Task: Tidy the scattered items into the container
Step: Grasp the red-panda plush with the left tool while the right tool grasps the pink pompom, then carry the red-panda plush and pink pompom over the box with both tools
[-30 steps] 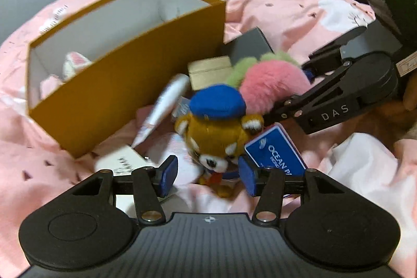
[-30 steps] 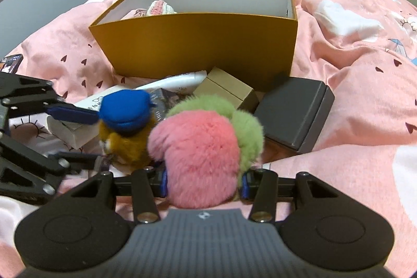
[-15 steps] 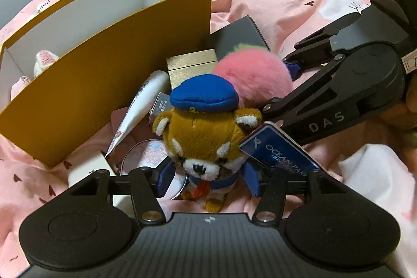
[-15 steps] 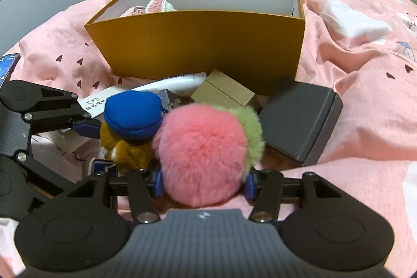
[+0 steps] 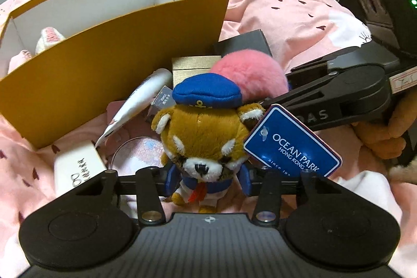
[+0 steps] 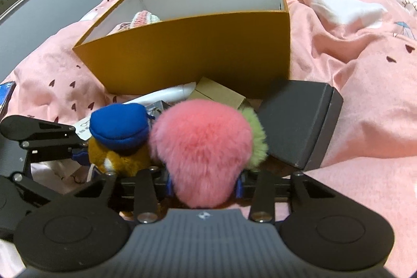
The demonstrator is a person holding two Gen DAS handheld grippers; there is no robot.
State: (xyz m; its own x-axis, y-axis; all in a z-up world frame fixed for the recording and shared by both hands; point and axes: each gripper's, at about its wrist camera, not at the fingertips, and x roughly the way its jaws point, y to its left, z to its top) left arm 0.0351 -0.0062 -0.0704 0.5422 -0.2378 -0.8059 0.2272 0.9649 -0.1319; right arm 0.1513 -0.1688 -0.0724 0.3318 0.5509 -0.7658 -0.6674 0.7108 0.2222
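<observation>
Blue-padded left gripper (image 5: 207, 180) jaws closing onto red panda plush (image 5: 203, 140); right gripper (image 6: 204, 185) jaws closing, pinching pink pompom (image 6: 202, 145).

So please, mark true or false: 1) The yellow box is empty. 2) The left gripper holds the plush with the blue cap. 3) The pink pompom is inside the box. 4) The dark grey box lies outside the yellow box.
1) False: the yellow box already has a knitted item in it.
2) True: the left gripper has just been closing on the plush.
3) False: the pink pompom is outside, in the right gripper.
4) True: the dark grey box rests on the bedding.
</observation>
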